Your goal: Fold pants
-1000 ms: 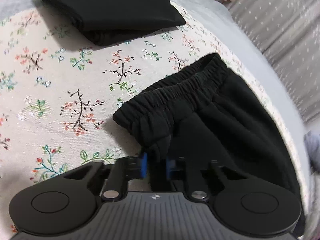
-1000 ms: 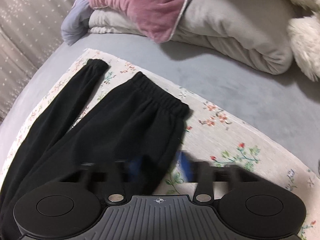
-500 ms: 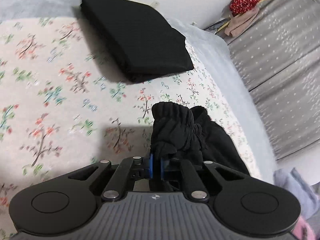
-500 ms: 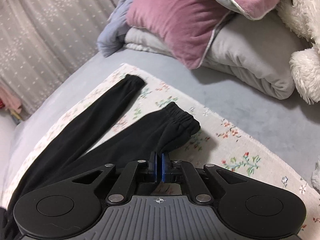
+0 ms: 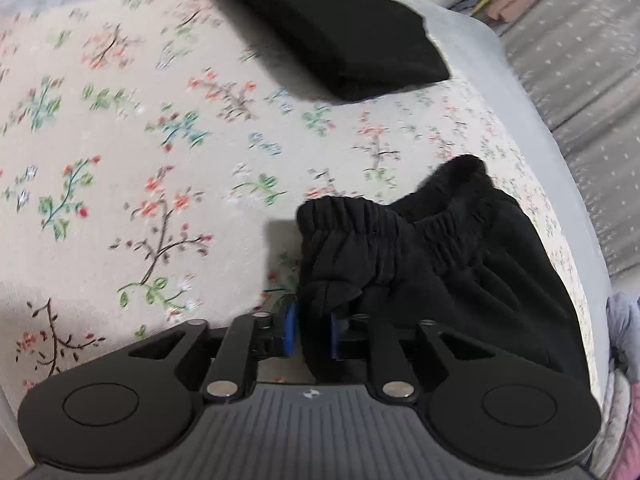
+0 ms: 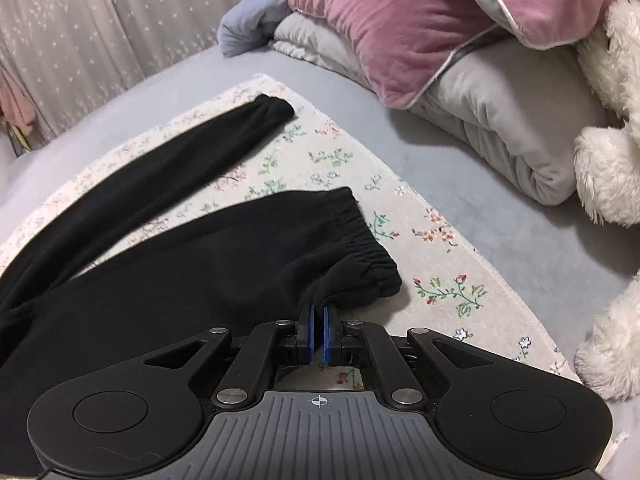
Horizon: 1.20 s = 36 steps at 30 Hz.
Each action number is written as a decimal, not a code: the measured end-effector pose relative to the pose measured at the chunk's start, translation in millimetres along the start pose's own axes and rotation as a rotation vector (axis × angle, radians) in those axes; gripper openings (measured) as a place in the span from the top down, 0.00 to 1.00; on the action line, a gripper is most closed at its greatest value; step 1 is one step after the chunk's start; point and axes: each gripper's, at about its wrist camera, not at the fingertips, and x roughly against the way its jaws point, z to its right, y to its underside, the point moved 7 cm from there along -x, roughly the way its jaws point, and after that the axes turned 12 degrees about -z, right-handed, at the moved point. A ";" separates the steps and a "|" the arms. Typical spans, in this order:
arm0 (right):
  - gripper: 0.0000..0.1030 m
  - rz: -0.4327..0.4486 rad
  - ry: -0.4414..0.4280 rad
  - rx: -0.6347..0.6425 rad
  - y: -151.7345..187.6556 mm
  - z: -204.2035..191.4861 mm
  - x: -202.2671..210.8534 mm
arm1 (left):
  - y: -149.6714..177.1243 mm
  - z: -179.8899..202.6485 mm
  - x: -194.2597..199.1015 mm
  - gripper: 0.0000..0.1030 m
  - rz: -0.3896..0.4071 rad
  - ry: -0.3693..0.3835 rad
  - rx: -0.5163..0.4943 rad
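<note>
Black fleece pants [image 5: 460,280] lie on a floral cloth [image 5: 120,140] spread over a bed. In the left wrist view their gathered waistband [image 5: 360,220] lies crumpled just ahead of my left gripper [image 5: 311,330]. Its jaws are opening, with a fold of the black fabric still between the blue pads. In the right wrist view the near pant leg [image 6: 240,260] ends in an elastic cuff [image 6: 368,256]. My right gripper [image 6: 317,332] is shut on the leg's edge just behind that cuff. The other leg [image 6: 180,152] stretches away to the left.
A folded black garment [image 5: 332,28] lies at the cloth's far edge. Pink pillows [image 6: 392,20], grey bedding [image 6: 500,112] and a white plush toy [image 6: 612,152] are piled at the right. A grey dotted curtain [image 6: 80,40] hangs beside the bed.
My left gripper's pads have parted from a tight pinch, and the bunched, raised waistband has sunk and spread out. My right gripper closed on the pant leg by its cuff and still holds it.
</note>
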 end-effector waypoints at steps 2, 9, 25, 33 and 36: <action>0.96 0.006 -0.020 -0.031 -1.9 5.1 3.4 | -1.0 -2.1 3.9 0.58 0.001 -0.013 -0.008; 0.88 0.142 0.051 -0.074 -13.2 9.0 37.2 | -1.0 -10.4 15.1 0.38 -0.021 -0.006 0.047; 0.67 0.131 0.043 0.023 -15.5 -19.7 23.8 | -8.5 5.6 62.3 0.23 0.229 -0.112 -0.009; 0.42 0.097 0.061 0.106 -10.0 -43.8 6.5 | 1.6 60.4 42.6 0.14 0.176 -0.044 -0.175; 0.35 0.086 0.071 0.124 -9.7 -47.7 0.5 | -0.3 75.8 34.7 0.10 0.162 -0.059 -0.232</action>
